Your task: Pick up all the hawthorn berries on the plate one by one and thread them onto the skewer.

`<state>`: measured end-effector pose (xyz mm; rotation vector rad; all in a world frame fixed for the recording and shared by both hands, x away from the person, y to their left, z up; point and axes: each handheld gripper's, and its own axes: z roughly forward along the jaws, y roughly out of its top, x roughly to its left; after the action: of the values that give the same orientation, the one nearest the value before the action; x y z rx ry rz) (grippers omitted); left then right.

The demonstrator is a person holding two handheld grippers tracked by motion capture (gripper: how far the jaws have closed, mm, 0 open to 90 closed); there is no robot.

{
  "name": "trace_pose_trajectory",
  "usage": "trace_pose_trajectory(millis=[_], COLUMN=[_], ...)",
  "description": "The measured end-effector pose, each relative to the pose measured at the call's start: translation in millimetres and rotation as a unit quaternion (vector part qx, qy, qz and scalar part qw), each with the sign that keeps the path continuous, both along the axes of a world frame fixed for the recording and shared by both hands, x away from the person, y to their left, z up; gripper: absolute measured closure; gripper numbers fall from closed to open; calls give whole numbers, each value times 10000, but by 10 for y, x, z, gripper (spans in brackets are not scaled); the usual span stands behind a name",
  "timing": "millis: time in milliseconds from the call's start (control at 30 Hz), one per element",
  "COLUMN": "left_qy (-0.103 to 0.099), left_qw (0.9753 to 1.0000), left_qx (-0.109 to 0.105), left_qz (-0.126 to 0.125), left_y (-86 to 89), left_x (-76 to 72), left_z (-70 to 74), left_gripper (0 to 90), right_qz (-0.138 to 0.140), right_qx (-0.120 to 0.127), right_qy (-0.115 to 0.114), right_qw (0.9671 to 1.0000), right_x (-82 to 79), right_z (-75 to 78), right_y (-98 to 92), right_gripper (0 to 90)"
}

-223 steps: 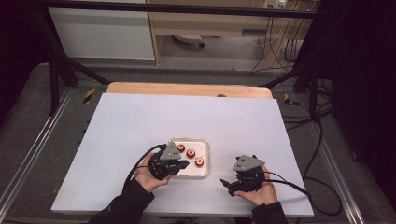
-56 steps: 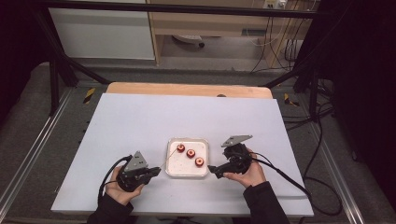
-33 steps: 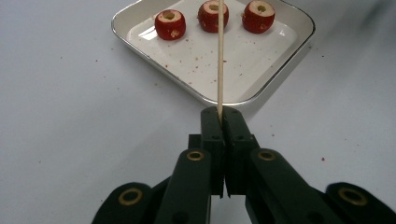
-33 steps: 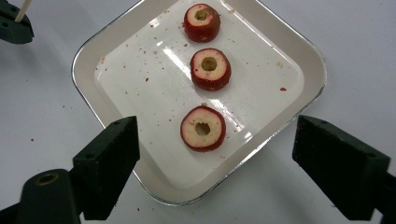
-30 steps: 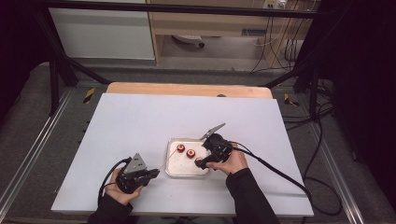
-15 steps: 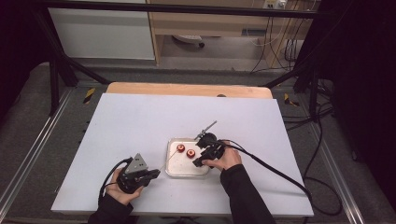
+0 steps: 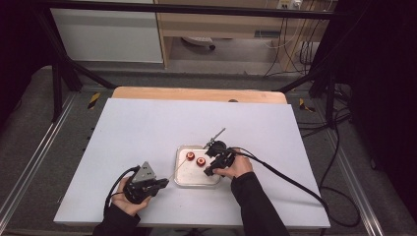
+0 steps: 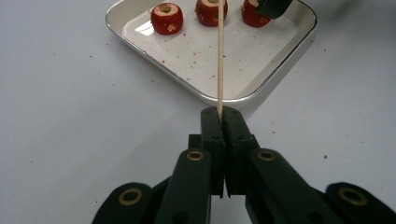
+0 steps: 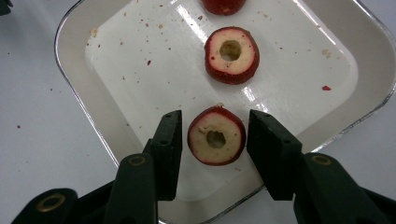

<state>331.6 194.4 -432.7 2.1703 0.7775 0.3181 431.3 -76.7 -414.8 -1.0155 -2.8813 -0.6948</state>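
Since a moment ago, your right gripper point(image 9: 215, 135) has come down over the tray's point(image 9: 70, 79) near corner, jaws spread to either side of a cored red fruit piece point(image 9: 216, 136) without touching it. Your left gripper point(image 8: 220, 121) rests on the table point(image 7: 147, 128) beside the tray, jaws pinched tight on a thin wooden skewer point(image 8: 219, 56) that reaches out over the tray. Farther in, a second cored piece point(image 9: 231, 55) lies on the tray floor.

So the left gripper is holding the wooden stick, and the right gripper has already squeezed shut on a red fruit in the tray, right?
Not quite. In the right gripper view, the right gripper is open, its jaws standing either side of the red fruit in the tray without touching it. The left gripper does hold the wooden stick.
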Motion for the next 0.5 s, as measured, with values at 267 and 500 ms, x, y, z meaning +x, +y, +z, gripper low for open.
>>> trace_pose_trajectory(millis=[267, 500], left_qy=[-13, -19], left_qw=[10000, 10000], left_qx=[8, 13], left_qz=[-7, -15], left_y=[3, 3], left_x=[1, 0], left_z=[4, 7], left_gripper=[885, 885], right_qz=[117, 98], right_qx=[-151, -255], right_qy=[-33, 11], right_qw=[9998, 9996], right_x=[4, 6], right_z=[-5, 7], right_y=[29, 59], right_gripper=[601, 604])
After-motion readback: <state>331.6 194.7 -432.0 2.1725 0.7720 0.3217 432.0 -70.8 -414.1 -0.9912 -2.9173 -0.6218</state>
